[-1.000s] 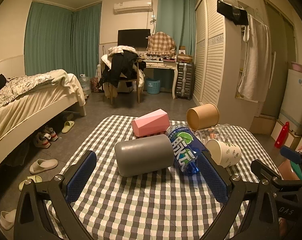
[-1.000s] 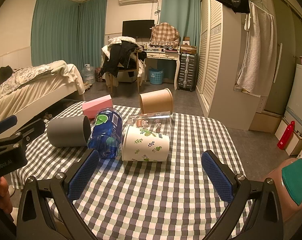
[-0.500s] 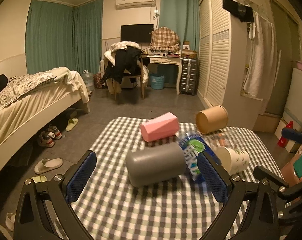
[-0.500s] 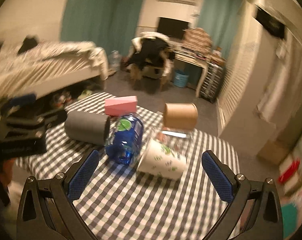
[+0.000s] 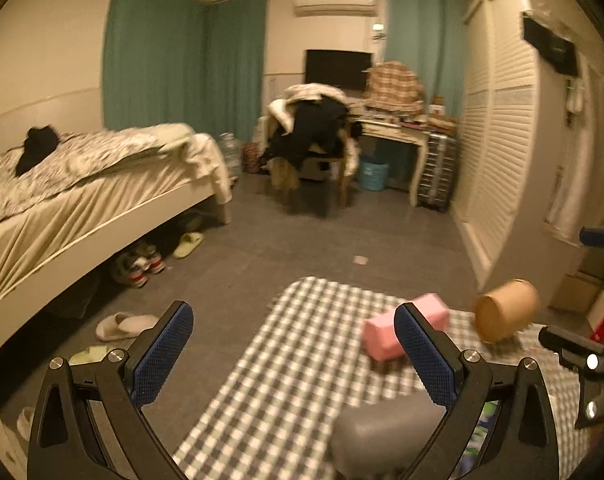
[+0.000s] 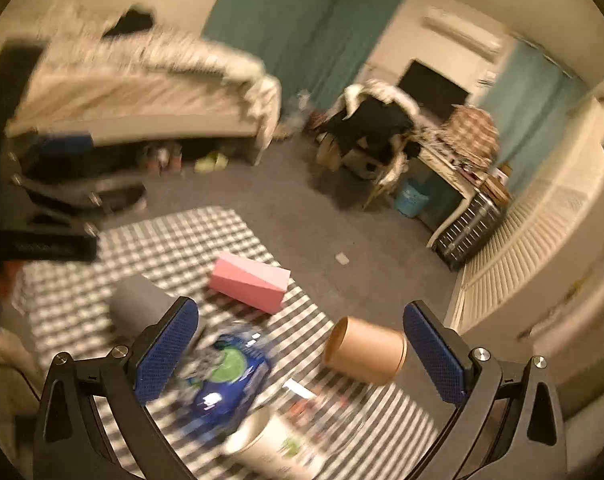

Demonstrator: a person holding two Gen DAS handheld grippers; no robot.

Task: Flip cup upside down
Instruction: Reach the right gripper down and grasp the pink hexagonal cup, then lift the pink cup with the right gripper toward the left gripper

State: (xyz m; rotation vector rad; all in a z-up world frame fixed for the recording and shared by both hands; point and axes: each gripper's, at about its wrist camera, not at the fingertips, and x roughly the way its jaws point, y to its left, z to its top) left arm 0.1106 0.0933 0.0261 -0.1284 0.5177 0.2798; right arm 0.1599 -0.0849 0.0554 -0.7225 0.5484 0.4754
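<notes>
Both grippers, left [image 5: 291,354] and right [image 6: 299,354], stay spread wide and empty but have lifted and swung leftward; the white leaf-printed paper cup [image 6: 271,446] lies sideways at 6 o'clock on checked cloth [image 6: 189,248], beside a brown cylindrical cup [image 6: 366,350]

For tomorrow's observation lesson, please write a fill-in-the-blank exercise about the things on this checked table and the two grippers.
1. The brown paper cup lies on its ____.
2. The box on the checked table is ____ in colour.
3. The right gripper holds ____; it is open.
4. The pads of the left gripper are ____ in colour.

Missing words: side; pink; nothing; blue
</notes>
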